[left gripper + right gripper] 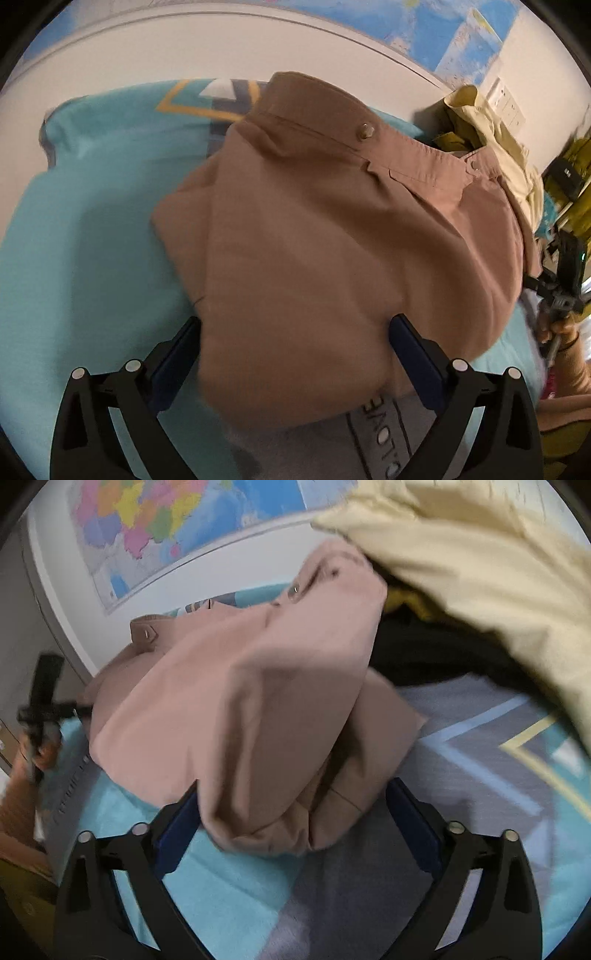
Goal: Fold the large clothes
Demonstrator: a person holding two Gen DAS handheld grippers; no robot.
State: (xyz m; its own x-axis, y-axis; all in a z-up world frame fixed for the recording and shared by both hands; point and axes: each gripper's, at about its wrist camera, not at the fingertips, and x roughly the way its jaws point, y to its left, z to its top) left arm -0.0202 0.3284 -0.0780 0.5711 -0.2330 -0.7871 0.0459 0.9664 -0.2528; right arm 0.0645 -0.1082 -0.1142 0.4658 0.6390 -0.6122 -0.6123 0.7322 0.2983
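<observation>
Tan-brown trousers [332,236] lie folded in a bundle on the turquoise bed cover [74,258], waistband and metal button [364,131] toward the wall. My left gripper [295,328] is open, its fingers straddling the near edge of the bundle. In the right wrist view the same trousers [240,709] look pinkish and bunched. My right gripper [291,794] is open, its fingers either side of the folded end. The other gripper and hand show at the left in the right wrist view [40,709] and at the right in the left wrist view [565,280].
A pale yellow garment [480,572] is heaped beside the trousers, also in the left wrist view [487,129], with dark clothes [424,650] under it. A map [166,524] hangs on the white wall behind. The cover has grey and yellow stripes [498,746].
</observation>
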